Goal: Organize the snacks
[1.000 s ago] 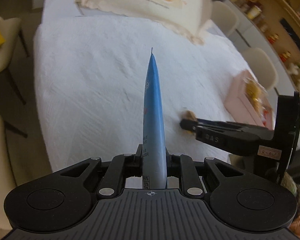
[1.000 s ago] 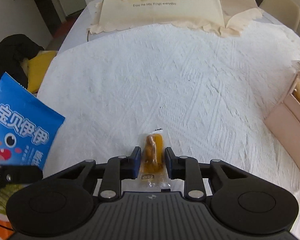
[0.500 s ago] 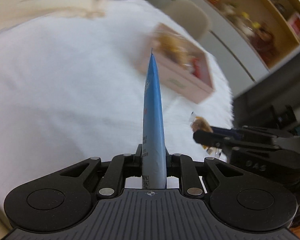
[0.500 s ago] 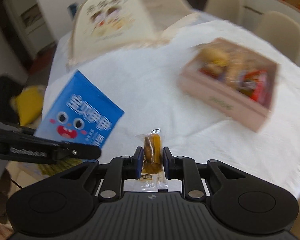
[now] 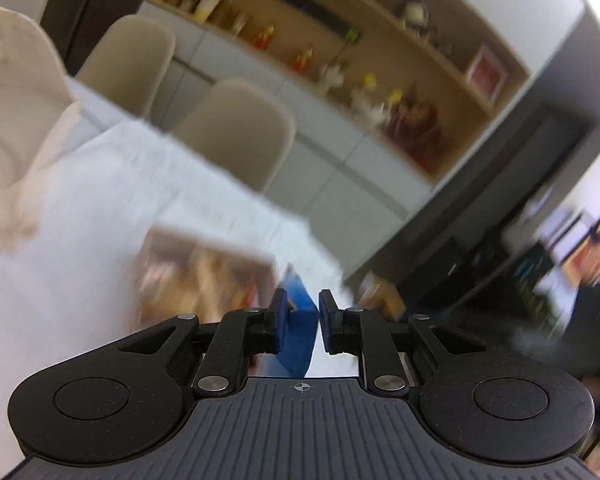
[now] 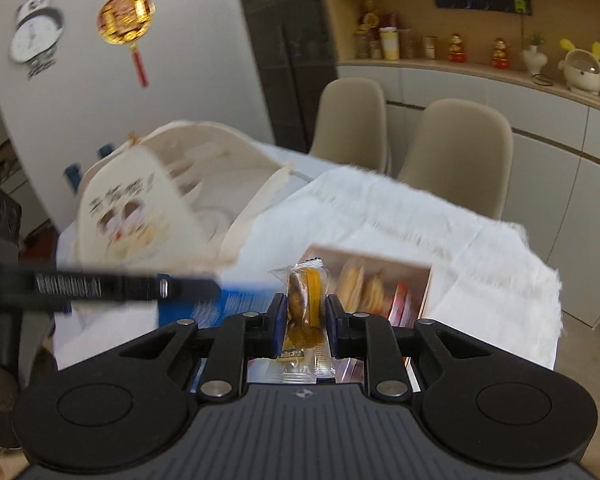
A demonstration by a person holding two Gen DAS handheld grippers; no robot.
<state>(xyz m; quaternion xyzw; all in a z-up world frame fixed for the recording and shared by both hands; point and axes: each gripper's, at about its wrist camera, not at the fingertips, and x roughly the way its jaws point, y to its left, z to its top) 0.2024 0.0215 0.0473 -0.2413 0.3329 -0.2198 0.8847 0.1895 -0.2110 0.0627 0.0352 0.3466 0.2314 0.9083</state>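
**Both grippers over the snack box, one letting go, one clamped**

Left wrist view. The left gripper [image 5: 302,322] points down at the pink box [image 5: 204,276], which is heavily blurred just ahead and left of the jaws. Its jaws have just been opening: a gap shows on each side of the blue packet [image 5: 298,332], which sits between the fingers [image 5: 278,320] without the pads pressing on it. The packet leans toward the left-hand finger; its top edge reaches a little past the fingertips. Contents of the box read only as orange and red smears. The white tablecloth [image 5: 60,260] spreads left of the jaws, and a beige chair [image 5: 240,132] stands beyond it, straight ahead.

Right wrist view. The right gripper [image 6: 303,314] is closed on a clear wrapped snack [image 6: 304,300] with a brown piece and a yellow tray inside; both pads press the wrapper's sides, and its crimped top stands up past the fingertips. The pink box [image 6: 424,292] lies directly ahead and slightly right of the jaws, open, with biscuit-coloured and red packets visible. The left gripper [image 6: 204,286] comes in from the left as a blurred black bar, its tip just left of the jaws. The blue packet [image 6: 236,306] shows below that tip. A cream printed bag [image 6: 140,204] stands on the cloth ahead and to the left.
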